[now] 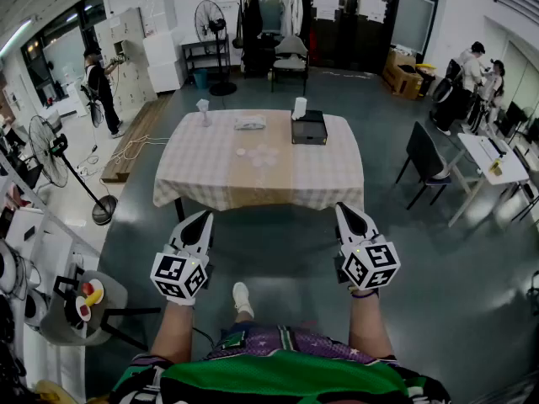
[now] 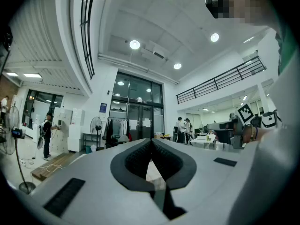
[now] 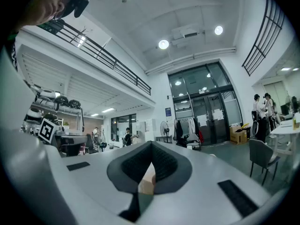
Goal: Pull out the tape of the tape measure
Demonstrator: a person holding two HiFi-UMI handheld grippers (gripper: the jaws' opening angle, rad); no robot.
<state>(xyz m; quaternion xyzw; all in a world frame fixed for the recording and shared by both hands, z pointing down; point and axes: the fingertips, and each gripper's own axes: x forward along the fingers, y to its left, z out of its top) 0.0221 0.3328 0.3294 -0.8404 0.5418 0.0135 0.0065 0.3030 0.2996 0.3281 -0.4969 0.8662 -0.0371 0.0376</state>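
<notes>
The desk point(image 1: 202, 171) is covered by a checked cloth reaching over all its edges. Near the far right corner sits a black box point(image 1: 309, 129), with a white upright item point(image 1: 300, 107) just behind it. A flat white object point(image 1: 250, 123) lies at the middle of the far edge. A small pale stemmed item point(image 1: 203, 108) stands at the far left corner. Several pale discs point(image 1: 257, 154) lie near the centre.

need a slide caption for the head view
Left tongs and right tongs, both shut and empty, held short of the cloth-covered table.

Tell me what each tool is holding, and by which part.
Nothing is held. The left tool and the right tool are both shut and empty, in the air short of the table.
</notes>
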